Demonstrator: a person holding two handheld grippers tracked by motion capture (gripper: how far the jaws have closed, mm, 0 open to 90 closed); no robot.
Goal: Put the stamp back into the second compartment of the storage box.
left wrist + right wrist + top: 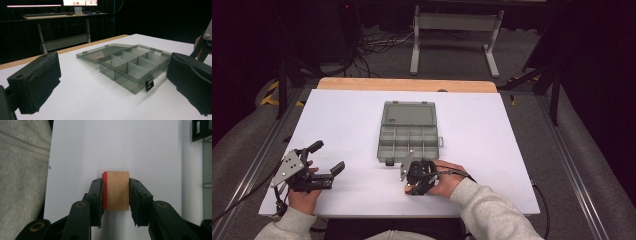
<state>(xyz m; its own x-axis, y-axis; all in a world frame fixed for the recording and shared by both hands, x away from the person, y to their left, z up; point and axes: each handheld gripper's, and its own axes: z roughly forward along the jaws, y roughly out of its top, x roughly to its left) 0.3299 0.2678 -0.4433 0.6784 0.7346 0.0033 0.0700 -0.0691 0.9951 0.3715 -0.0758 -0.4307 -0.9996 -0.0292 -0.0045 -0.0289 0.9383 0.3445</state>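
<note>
A small wooden block (116,190) with a red left face sits between the pads of my right gripper (115,188), which is shut on it just above the white table. From above, that gripper (416,181) points down near the table's front edge, just in front of the open grey compartment box (408,141). My left gripper (328,159) rests at the front left, jaws wide apart with nothing between them. Its own view looks across the table at the box (130,67), whose lid lies flat behind several bare compartments.
The white tabletop (337,115) has a wooden strip along its far edge (407,84). A grey sleeve (22,175) lies close at the left of the right gripper view. The box's black latch (149,83) faces the left gripper. Cables and a stand lie on the floor beyond.
</note>
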